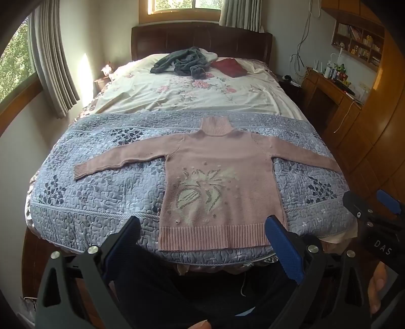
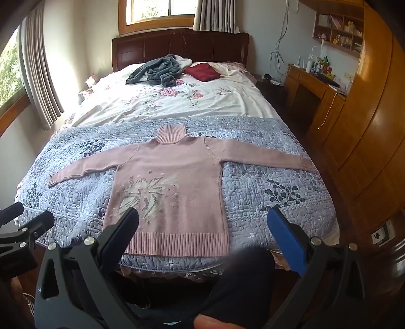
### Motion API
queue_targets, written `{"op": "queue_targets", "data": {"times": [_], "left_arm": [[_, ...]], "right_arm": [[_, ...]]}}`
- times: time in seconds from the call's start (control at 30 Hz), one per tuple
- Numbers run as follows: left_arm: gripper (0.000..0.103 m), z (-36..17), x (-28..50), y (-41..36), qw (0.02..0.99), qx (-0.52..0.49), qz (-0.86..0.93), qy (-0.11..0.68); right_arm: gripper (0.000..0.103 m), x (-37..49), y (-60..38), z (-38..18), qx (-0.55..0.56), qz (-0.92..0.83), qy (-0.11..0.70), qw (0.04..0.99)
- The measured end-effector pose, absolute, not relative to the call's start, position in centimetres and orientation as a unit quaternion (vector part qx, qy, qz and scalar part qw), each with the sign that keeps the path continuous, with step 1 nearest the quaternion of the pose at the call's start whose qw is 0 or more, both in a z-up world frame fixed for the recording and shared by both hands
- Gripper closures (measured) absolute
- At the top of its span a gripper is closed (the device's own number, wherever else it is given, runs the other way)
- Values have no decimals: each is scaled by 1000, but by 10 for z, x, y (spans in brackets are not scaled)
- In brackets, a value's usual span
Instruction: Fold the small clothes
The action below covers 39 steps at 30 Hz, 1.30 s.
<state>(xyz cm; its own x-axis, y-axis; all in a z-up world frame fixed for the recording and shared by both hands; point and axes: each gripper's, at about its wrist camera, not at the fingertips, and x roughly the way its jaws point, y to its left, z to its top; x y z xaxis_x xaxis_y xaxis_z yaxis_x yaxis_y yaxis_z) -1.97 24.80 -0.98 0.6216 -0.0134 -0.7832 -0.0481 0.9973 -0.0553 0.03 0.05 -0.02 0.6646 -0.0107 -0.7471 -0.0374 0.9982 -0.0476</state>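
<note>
Left wrist view: left gripper (image 1: 203, 224) spread wide, empty, black frame with ribbed blue pads, held above the foot of the bed. Between the fingers, a pink knitted sweater (image 1: 217, 177) lying flat on a quilted grey-blue bedspread (image 1: 101, 202), sleeves stretched out, ribbed hem nearest, high ribbed collar farthest, pale stitched motif on the chest.

Right wrist view: right gripper (image 2: 202, 217) likewise released, gripping nothing. Sweater (image 2: 172, 172) ahead, flat on the puckered bedspread (image 2: 265, 182); crumpled grey garment (image 2: 154, 69) and dark red cushion (image 2: 202, 71) near the wooden headboard (image 2: 177, 45).

Daylight enters through the window (image 1: 186, 5) at top centre and another at far left, throwing glare on the wall. Fisheye bends the edges; corners are black; bottom foreground is blurred.
</note>
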Motion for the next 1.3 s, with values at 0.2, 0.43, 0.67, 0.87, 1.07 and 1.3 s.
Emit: {"op": "queue_targets", "data": {"times": [0.2, 0.43, 0.67, 0.87, 1.07, 1.3], "left_arm": [[4, -4, -19, 249, 901, -31, 15, 433], [4, -5, -22, 250, 903, -33, 19, 429], [4, -3, -23, 252, 904, -33, 20, 426], [4, -2, -23, 252, 905, -32, 21, 424], [4, -1, -22, 253, 905, -32, 21, 424], [4, 0, -22, 254, 905, -32, 22, 423]], "right_arm": [[3, 2, 1, 0, -26, 8, 408, 913], [3, 6, 10, -2, -27, 11, 407, 913], [3, 2, 5, 1, -27, 16, 404, 914], [2, 1, 6, 3, -27, 16, 402, 915], [3, 1, 6, 2, -28, 15, 402, 915], [2, 0, 5, 1, -26, 14, 401, 916]]}}
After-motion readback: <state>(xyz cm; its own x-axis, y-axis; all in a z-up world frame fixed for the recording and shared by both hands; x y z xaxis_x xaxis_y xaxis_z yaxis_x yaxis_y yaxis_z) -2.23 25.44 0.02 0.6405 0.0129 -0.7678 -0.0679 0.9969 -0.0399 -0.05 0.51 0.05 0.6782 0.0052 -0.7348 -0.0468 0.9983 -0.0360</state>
